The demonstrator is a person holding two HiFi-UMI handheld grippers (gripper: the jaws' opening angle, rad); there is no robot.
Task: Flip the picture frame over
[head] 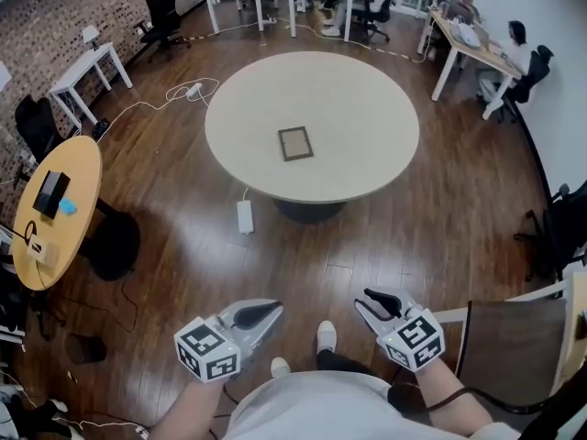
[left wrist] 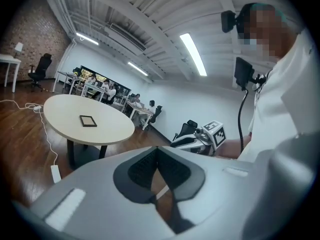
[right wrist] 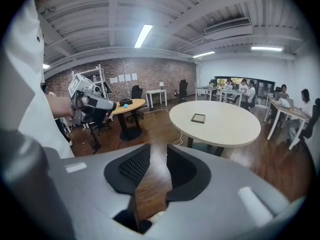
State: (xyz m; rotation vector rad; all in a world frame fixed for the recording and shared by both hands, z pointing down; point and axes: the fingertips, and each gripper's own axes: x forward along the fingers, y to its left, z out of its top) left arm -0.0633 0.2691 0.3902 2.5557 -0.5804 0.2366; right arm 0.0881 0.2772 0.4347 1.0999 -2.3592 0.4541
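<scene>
The pic frame (head: pixel 295 143) lies flat near the middle of the round table (head: pixel 367 90). The person stands well back from it, w/ both claws low by the body. L gripper (head: pixel 271 310): jaws pressed together, empty. R gripper (head: pixel 369 299): jaws a bit apart, nothing btwn them. On the wood floor in btwn lies a white power strip (head: pixel 245 216), near the table base. A mesh chair (head: pixel 509 337) stands just beside the R gripper. A small wood table (head: pixel 83 168) is off to the left, w/ desks (head: pixel 477 55) on the far side.
</scene>
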